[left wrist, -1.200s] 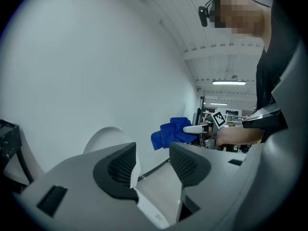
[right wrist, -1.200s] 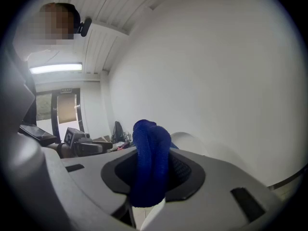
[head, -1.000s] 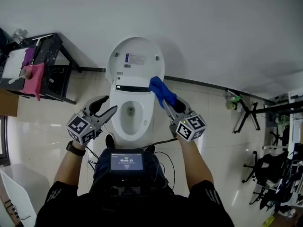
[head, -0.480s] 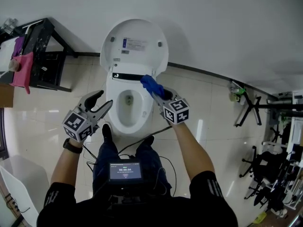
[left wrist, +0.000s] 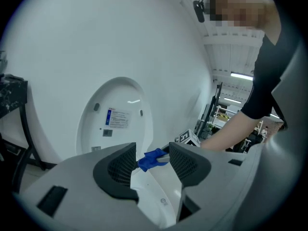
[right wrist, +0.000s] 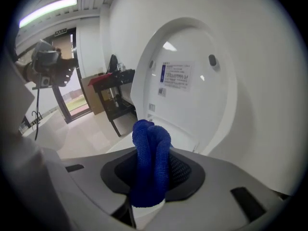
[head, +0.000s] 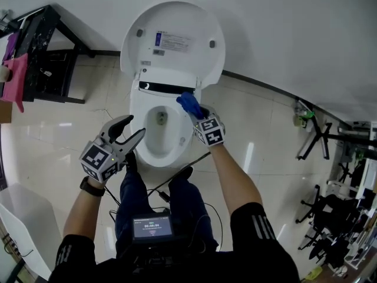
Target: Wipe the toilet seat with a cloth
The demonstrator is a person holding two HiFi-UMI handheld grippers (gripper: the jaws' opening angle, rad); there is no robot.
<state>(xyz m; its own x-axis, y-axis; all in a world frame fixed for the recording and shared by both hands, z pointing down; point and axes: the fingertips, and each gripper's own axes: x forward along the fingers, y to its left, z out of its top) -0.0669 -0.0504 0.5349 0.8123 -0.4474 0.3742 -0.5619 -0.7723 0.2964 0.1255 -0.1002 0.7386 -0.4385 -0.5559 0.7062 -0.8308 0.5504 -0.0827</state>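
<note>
The right gripper (head: 197, 114) is closed on the blue cloth (head: 188, 103); in the right gripper view the cloth stands up between the jaws as a thick folded roll. The left gripper (head: 134, 128) has its jaws wide apart and holds nothing. In its own view only the far cloth and the white toilet show through the gap.

Compared with one second ago, the right gripper has come inward and lower. Then, the cloth was beside the right edge of the lid (head: 174, 43), off the seat. Now it is over the back right corner of the seat (head: 178, 144), just in front of the dark slot (head: 168, 88) under the raised lid. The left gripper has almost not moved; it waits at the left side of the bowl, near the front. The toilet also looks bigger now, so the person has probably leaned closer.

I judge that the approach is finished and the wiping is about to begin at the back right of the seat. The cloth seems to touch the seat, but from above I cannot be sure of contact. Nothing of the seat looks wiped yet, so nearly the whole task remains.
</note>
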